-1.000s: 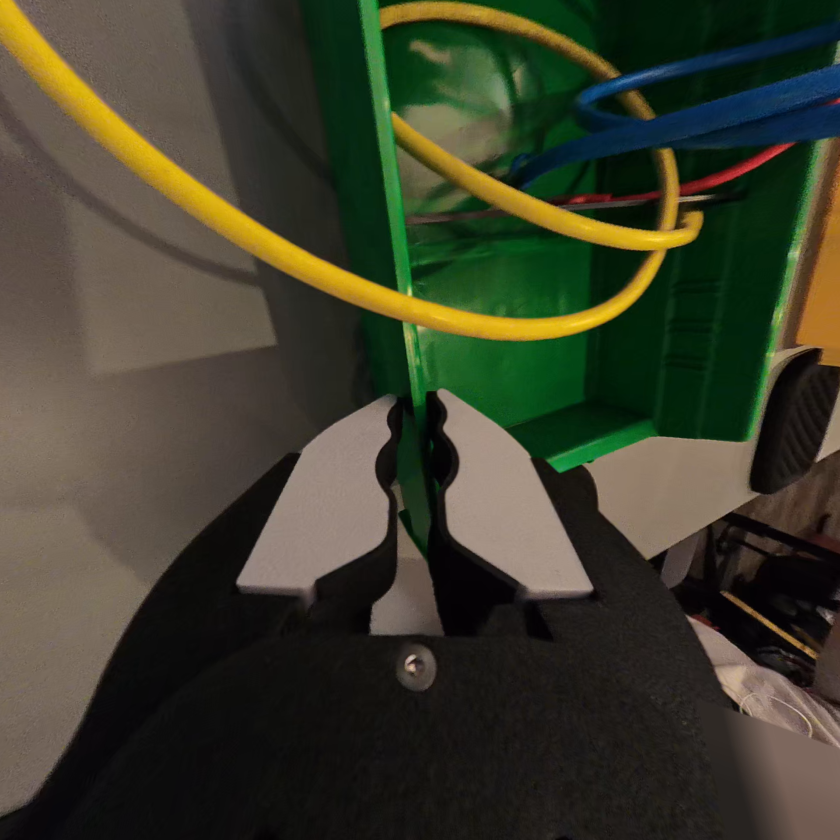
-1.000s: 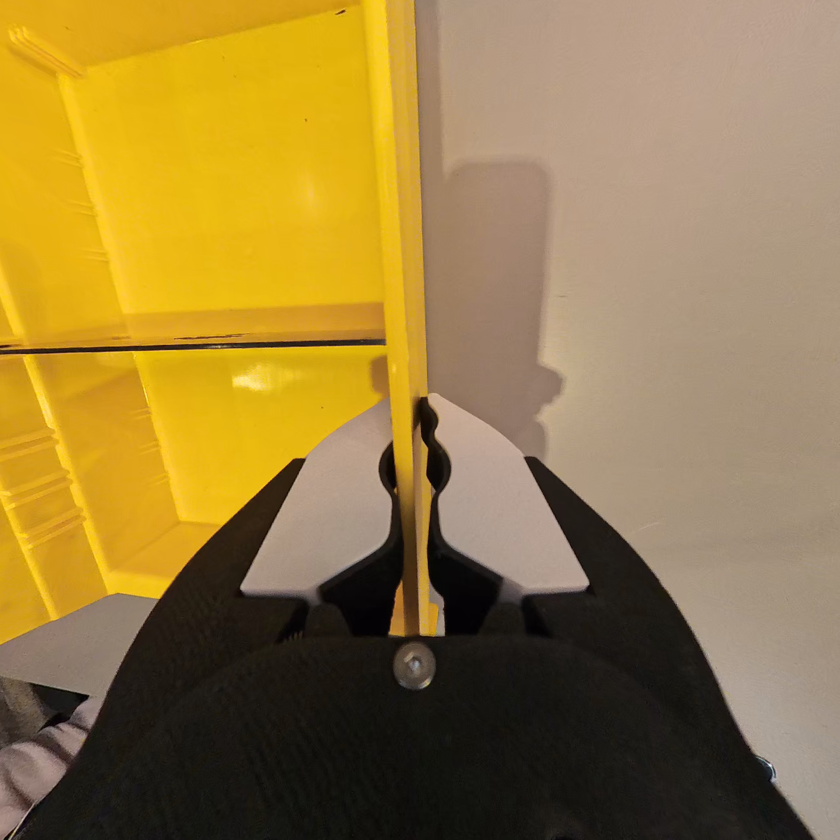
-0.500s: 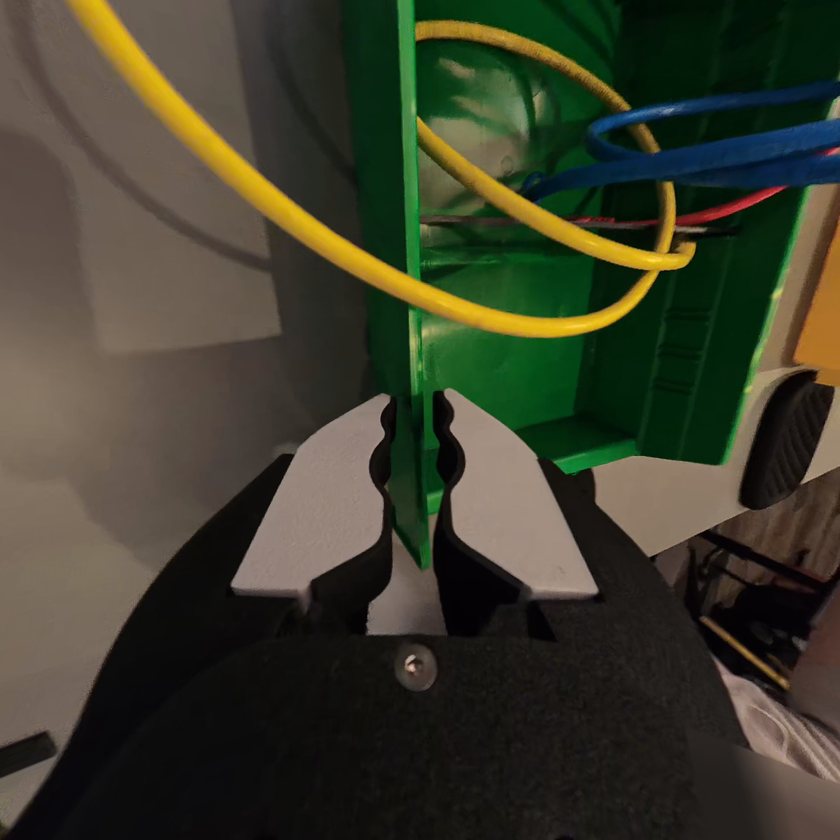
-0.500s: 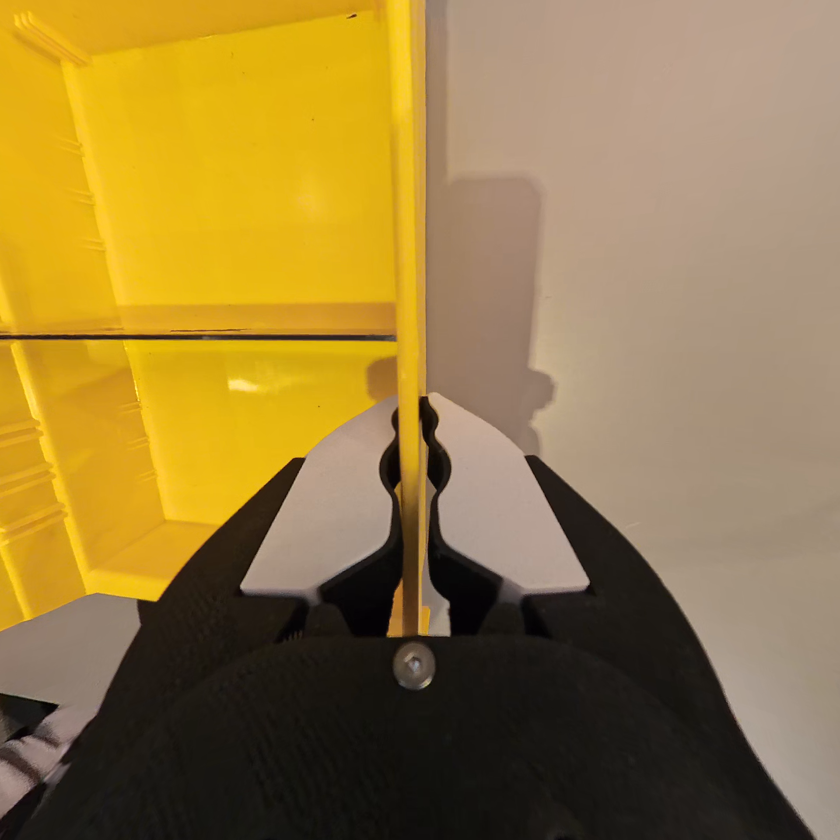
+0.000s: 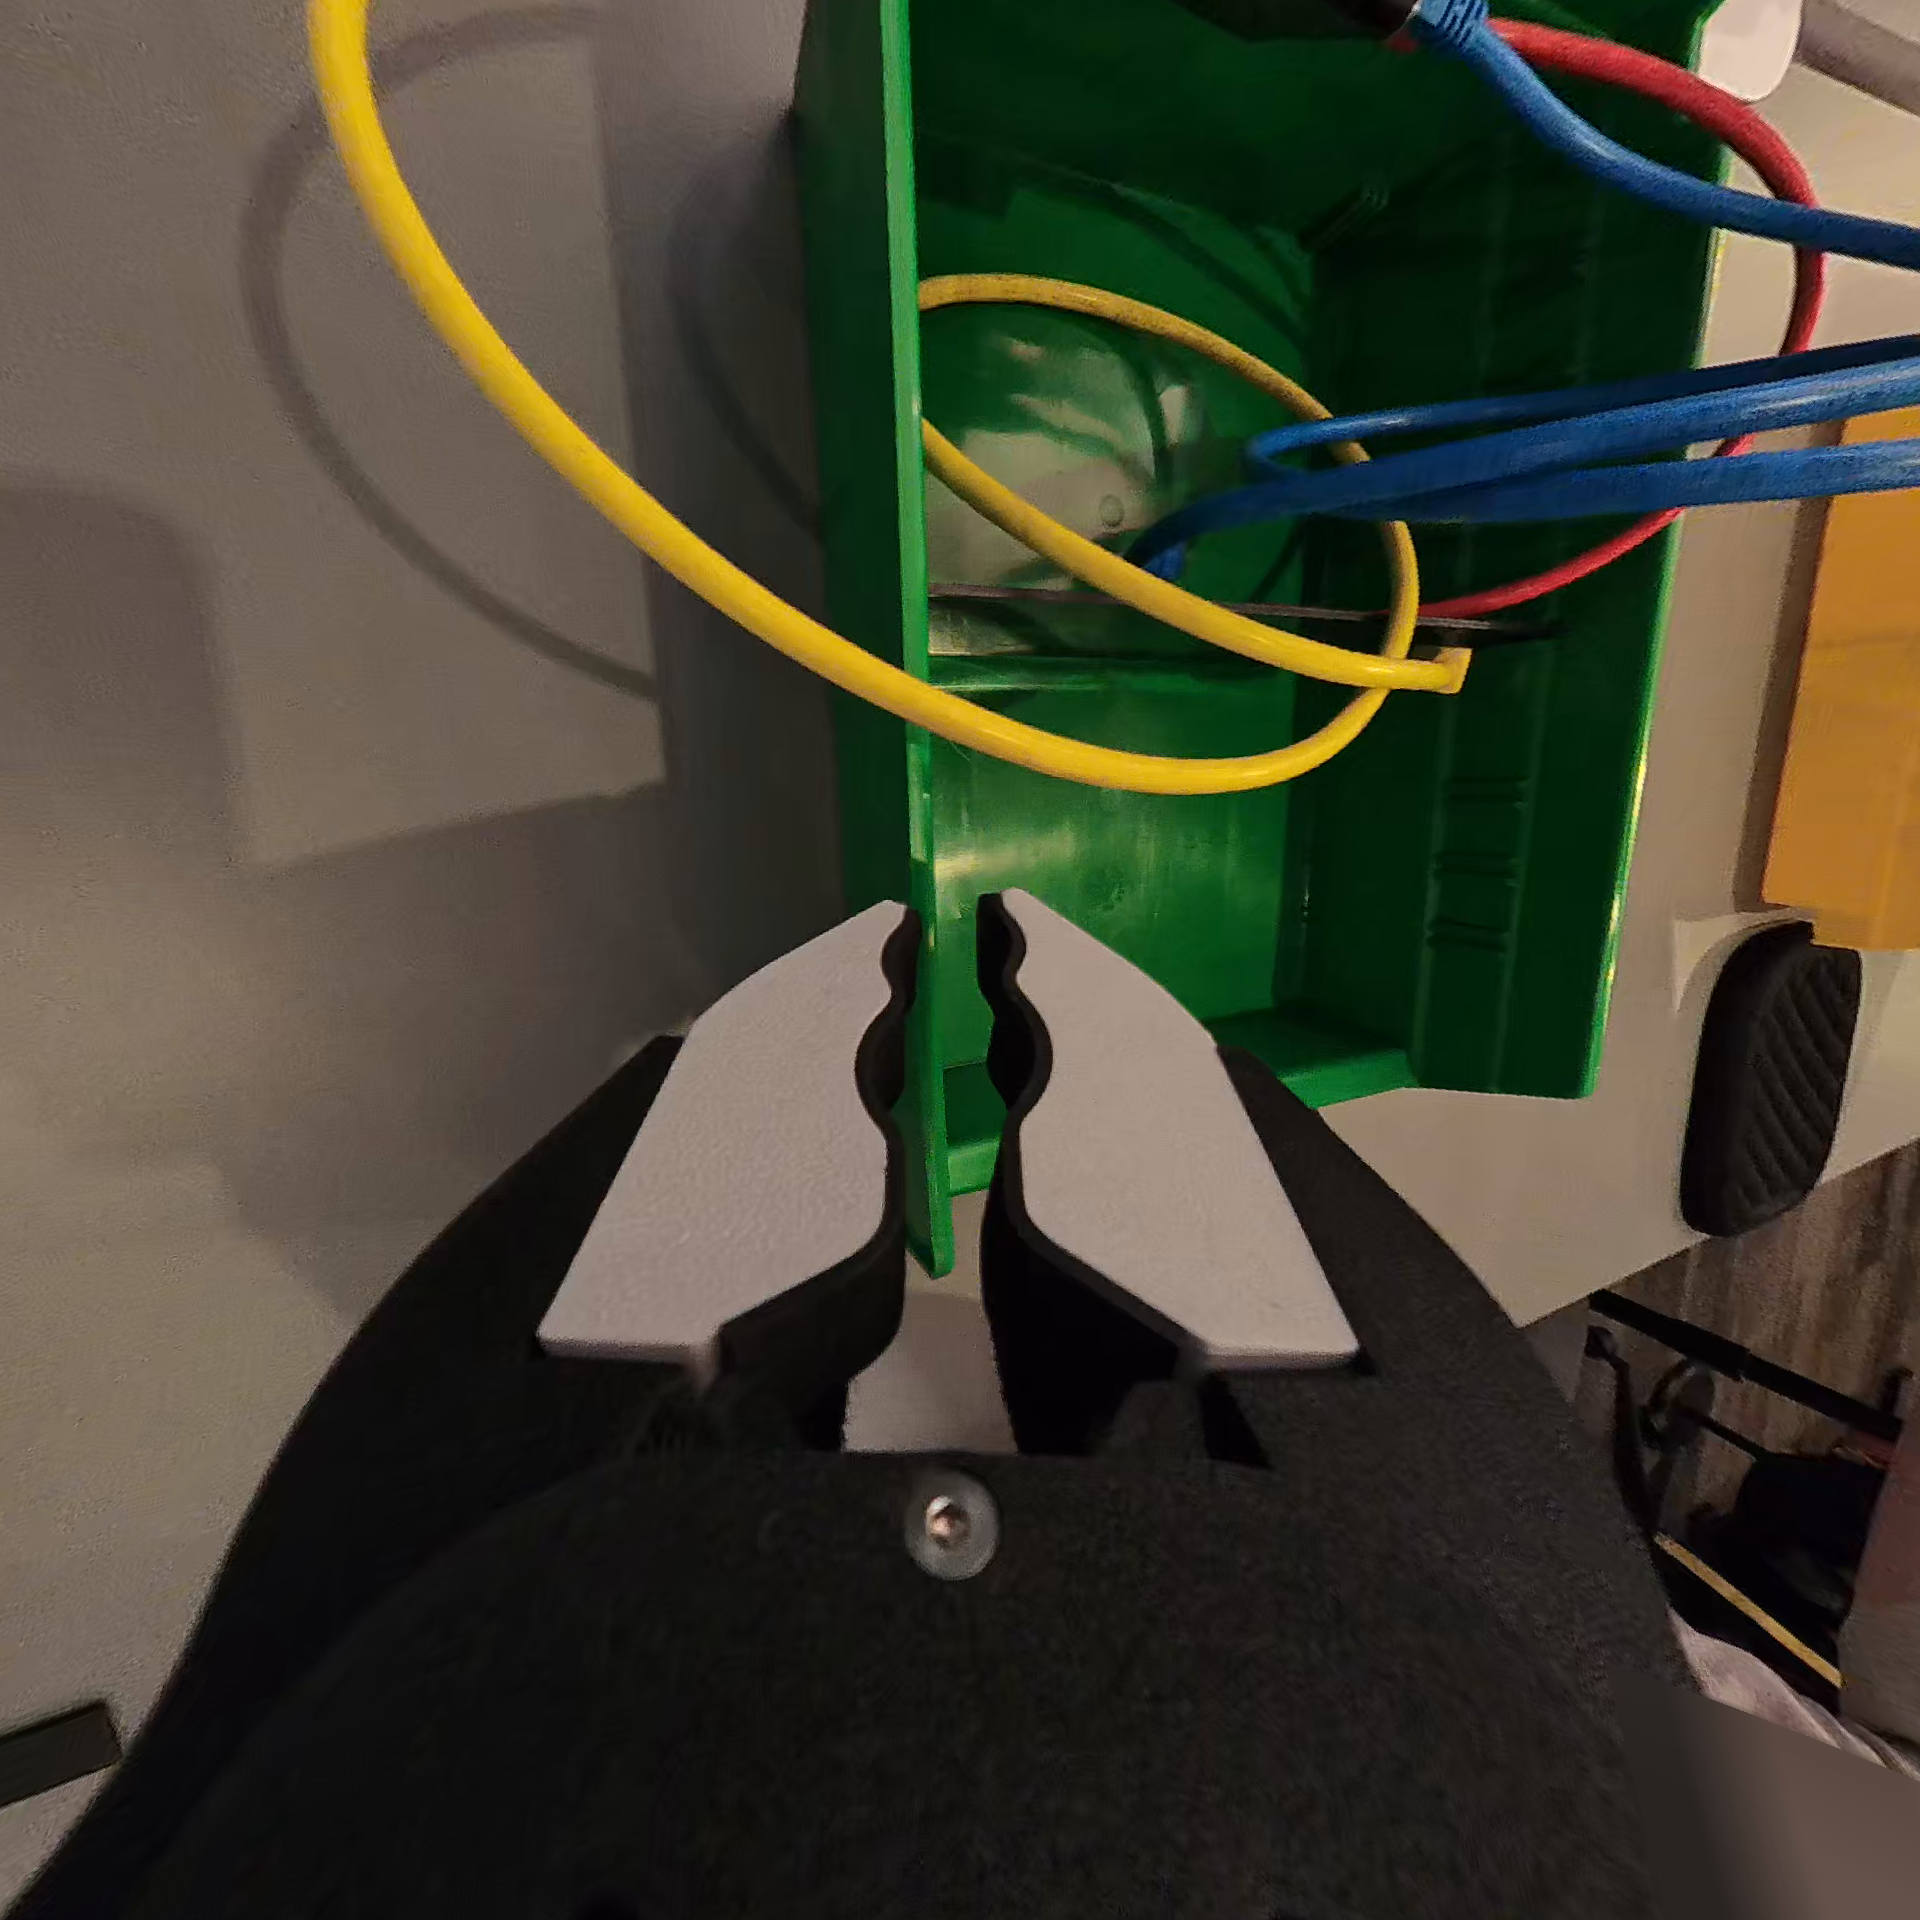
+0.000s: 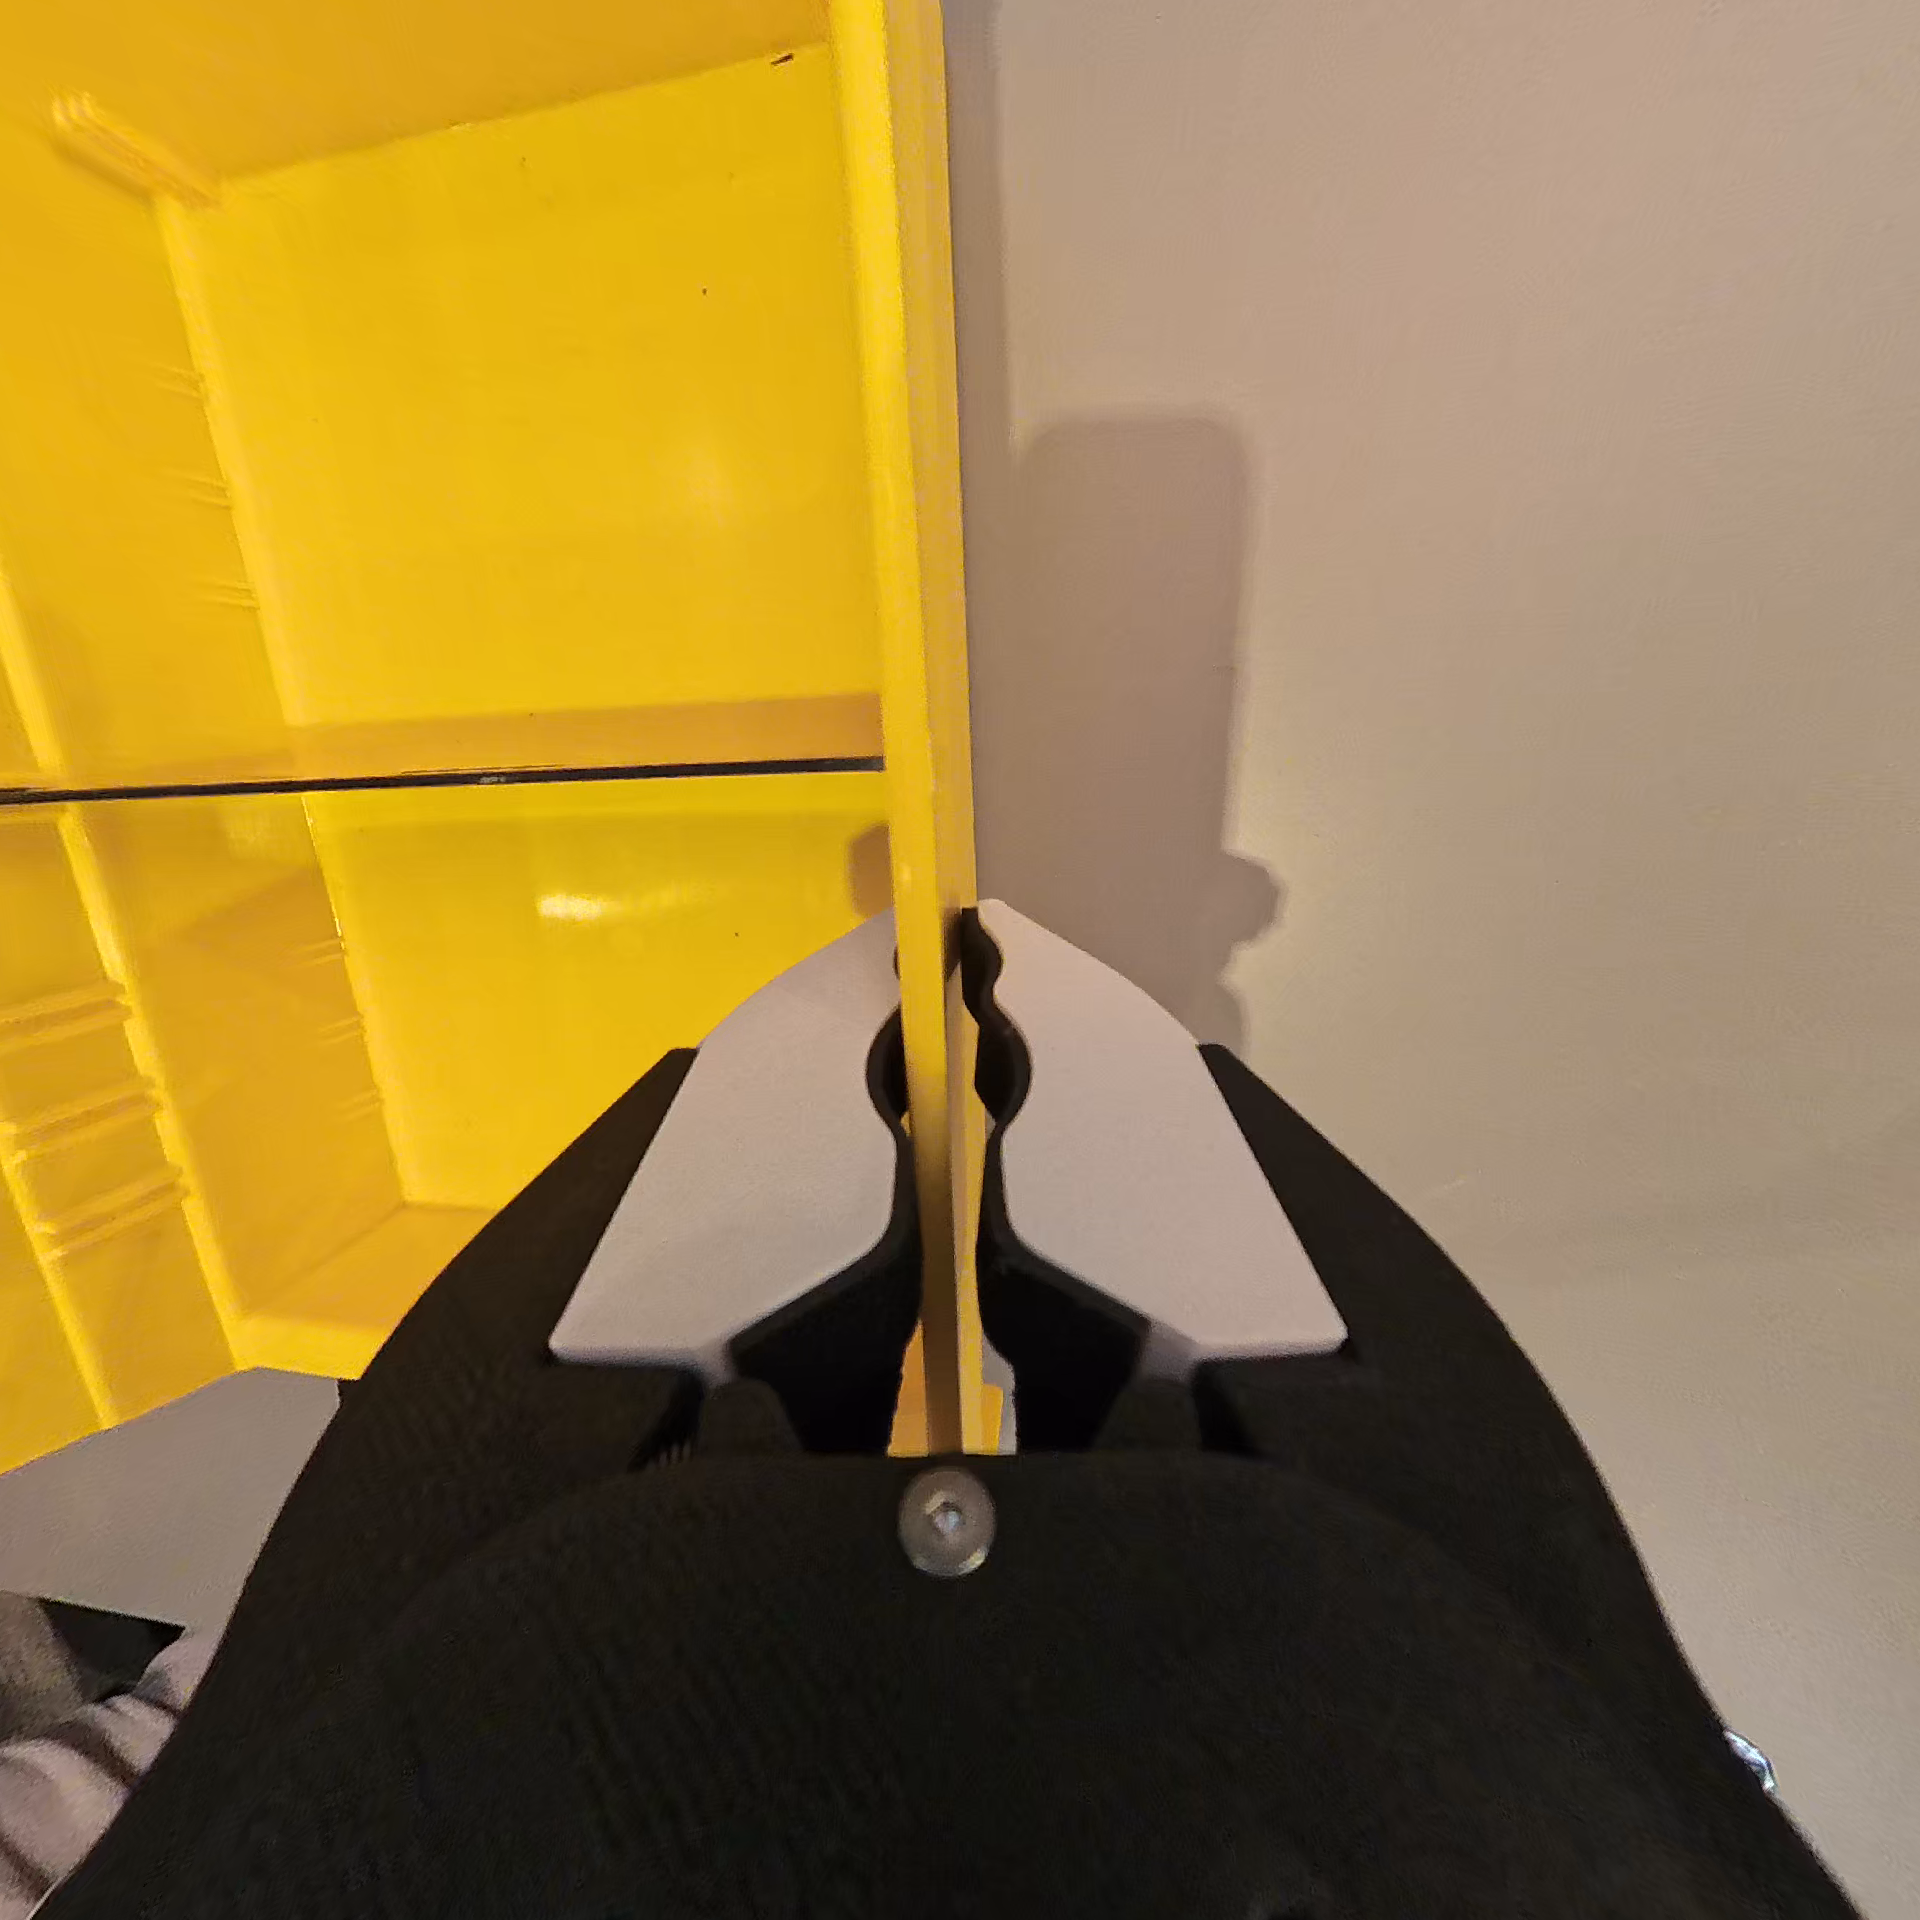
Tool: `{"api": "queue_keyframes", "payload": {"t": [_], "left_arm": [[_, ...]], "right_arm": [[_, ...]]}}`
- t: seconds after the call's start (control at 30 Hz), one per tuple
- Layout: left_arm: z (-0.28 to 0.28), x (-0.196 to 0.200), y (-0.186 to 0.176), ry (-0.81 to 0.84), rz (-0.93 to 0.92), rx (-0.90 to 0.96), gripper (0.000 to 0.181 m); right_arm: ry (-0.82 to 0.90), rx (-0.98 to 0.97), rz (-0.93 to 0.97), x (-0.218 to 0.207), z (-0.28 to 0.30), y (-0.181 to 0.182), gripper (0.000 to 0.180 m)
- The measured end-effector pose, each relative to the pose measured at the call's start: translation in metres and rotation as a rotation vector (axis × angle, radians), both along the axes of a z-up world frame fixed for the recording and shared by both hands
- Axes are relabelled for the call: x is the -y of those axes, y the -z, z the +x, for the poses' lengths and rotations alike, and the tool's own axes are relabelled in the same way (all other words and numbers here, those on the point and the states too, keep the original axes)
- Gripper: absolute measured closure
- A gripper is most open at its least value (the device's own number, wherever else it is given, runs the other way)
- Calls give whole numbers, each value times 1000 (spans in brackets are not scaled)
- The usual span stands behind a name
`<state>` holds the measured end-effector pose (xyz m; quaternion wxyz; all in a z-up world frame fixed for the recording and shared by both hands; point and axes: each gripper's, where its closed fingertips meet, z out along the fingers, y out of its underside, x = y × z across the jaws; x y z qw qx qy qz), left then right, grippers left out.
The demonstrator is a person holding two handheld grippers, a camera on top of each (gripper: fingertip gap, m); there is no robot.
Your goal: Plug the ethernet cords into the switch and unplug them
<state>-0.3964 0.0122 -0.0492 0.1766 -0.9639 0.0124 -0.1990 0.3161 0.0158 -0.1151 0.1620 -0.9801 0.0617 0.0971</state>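
- Left wrist view: my left hand-held gripper [image 5: 948, 914] straddles the green bin [image 5: 1475, 852] wall, slightly parted, not clamping.
- My right hand-held gripper [image 6: 930, 920] pinches the yellow bin [image 6: 520, 468] wall; I'd let go gently.

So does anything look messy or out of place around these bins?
Yes: the yellow cable spills over the green bin's wall onto the table, and the blue cables trail out the opposite side. The yellow bin looks tidy.

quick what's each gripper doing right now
Left hand-held gripper: open, straddling the green bin wall with a gap.
Right hand-held gripper: shut on the yellow bin wall.
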Motion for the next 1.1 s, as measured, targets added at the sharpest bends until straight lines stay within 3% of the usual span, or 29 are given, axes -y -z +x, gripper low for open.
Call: {"api": "queue_keyframes", "payload": {"t": [0.27,0.33,0.43,1.1], "left_arm": [[-3,0,11,6,-39,-47,157],[-3,-4,16,12,-52,-69,159],[4,-5,25,38,-96,-53,174],[7,9,26,30,-146,41,171]], "right_arm": [[-3,-4,1,3,2,0,174],[-4,-4,2,3,2,0,174],[-6,-4,4,3,2,0,174],[4,-1,-3,-3,4,1,174]]}}
